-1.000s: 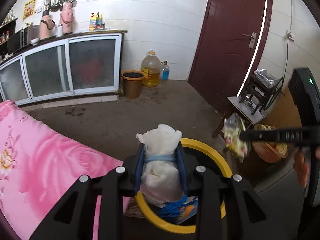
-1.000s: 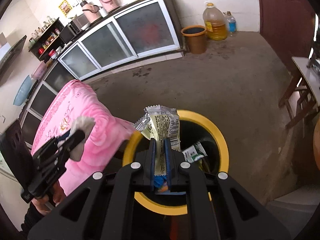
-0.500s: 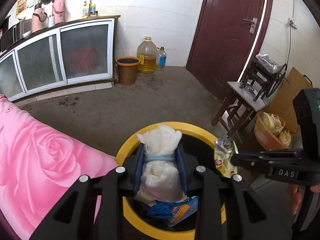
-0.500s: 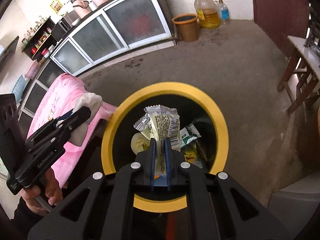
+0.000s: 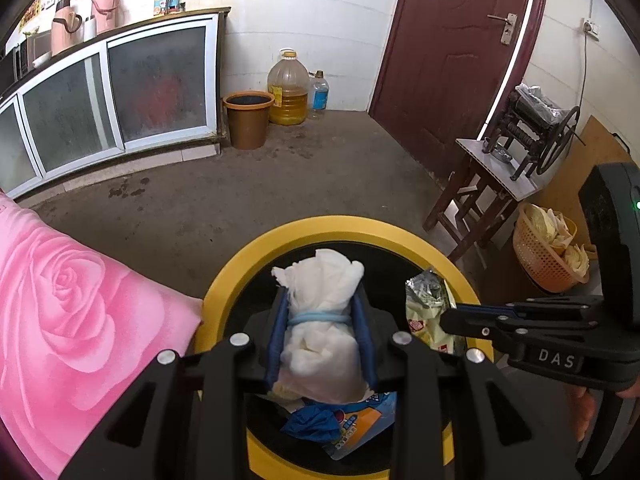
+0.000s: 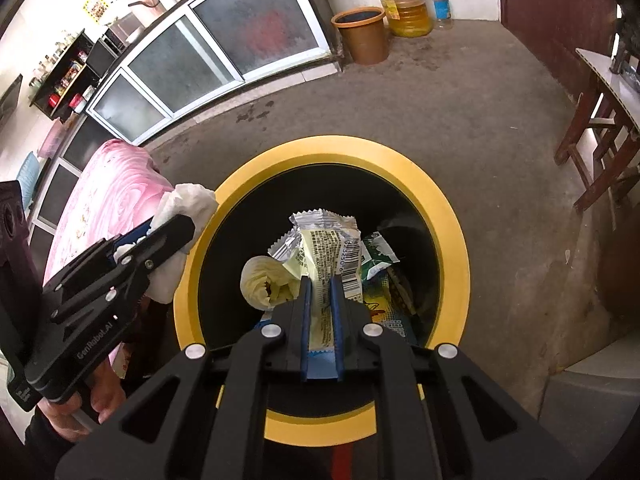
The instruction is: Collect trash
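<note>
A black bin with a yellow rim (image 5: 256, 252) (image 6: 452, 216) stands on the floor below both grippers. My left gripper (image 5: 322, 308) is shut on a crumpled white tissue wad (image 5: 324, 320) and holds it over the bin's opening. The wad also shows in the right wrist view (image 6: 180, 208) at the bin's left rim. My right gripper (image 6: 320, 284) is shut on a yellow-and-silver snack wrapper (image 6: 324, 240), (image 5: 428, 308), held above the bin's middle. Inside the bin lie a yellow crumpled ball (image 6: 264, 284), a green packet (image 6: 376, 256) and a blue-orange wrapper (image 5: 352, 424).
A pink rose-print cloth (image 5: 68, 320) covers a surface left of the bin. A wooden stool (image 5: 472, 196) and an orange basket (image 5: 548, 248) stand to the right. A brown bucket (image 5: 248, 120), an oil jug (image 5: 288, 88), cabinets and a dark red door (image 5: 452, 52) line the far wall.
Both grippers moved in over the bin's opening, each still holding its trash. The bin now sits larger and more centred under them.
</note>
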{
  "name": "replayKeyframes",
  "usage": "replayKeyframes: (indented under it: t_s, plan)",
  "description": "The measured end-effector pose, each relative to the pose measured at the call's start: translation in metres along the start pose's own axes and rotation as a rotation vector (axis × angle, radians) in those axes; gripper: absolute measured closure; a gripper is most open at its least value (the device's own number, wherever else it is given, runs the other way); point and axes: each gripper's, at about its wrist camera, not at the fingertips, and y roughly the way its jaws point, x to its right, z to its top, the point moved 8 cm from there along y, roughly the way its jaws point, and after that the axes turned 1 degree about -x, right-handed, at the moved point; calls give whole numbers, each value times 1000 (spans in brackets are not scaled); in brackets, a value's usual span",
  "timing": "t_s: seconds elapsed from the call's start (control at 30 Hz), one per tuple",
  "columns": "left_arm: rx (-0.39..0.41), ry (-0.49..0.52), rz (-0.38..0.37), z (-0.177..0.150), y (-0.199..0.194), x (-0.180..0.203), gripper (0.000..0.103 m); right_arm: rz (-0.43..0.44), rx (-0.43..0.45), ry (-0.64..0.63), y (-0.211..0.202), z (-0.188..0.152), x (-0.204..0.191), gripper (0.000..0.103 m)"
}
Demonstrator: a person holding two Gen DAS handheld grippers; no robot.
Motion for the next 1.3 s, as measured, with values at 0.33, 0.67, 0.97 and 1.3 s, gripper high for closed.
replayKeyframes:
  t_s: [0.33,0.67,0.97,1.3]
  plan:
    - [-5,-37,-8,4,0,-7,66,-8,-8,23,2,6,4,89]
    - [50,-74,-3,16,-23,-12,35,-21,15,55,-7,9,9,54]
    - [92,-91,-2,16,-54,-26,35,-56,52,41,-31,-3,4,54]
    - [165,-91,5,-11,-121,-53,35,-176,178,-55,-75,-43,-40,54]
